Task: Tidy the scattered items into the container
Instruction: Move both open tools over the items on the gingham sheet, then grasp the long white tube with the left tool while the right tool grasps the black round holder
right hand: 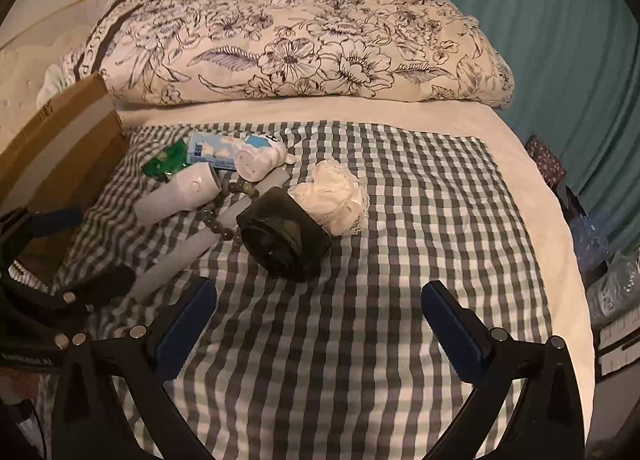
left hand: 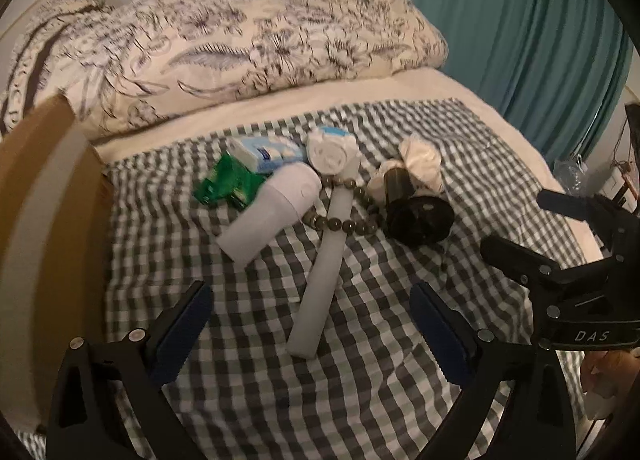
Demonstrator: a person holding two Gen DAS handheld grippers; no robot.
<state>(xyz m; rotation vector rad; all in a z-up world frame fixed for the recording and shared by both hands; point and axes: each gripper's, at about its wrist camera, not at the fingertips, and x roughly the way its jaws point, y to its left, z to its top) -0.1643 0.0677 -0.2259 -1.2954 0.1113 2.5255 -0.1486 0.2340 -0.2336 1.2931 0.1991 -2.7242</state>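
On the checked cloth (left hand: 360, 340) of the bed, scattered items are lying clustered beside the cardboard box (left hand: 44, 220), while the left claw (left hand: 310, 328) and right claw (right hand: 320, 324) are hovering spread and empty, the white tube (left hand: 324, 272) lying nearest.

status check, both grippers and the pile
Left gripper open, right gripper open, both empty. Pile on checked cloth, untouched. Cardboard box at left; nothing blocking.

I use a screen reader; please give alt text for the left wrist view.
Open left gripper above a checked cloth on a bed, facing a white tube, bead bracelet, black cylinder; cardboard box at left.
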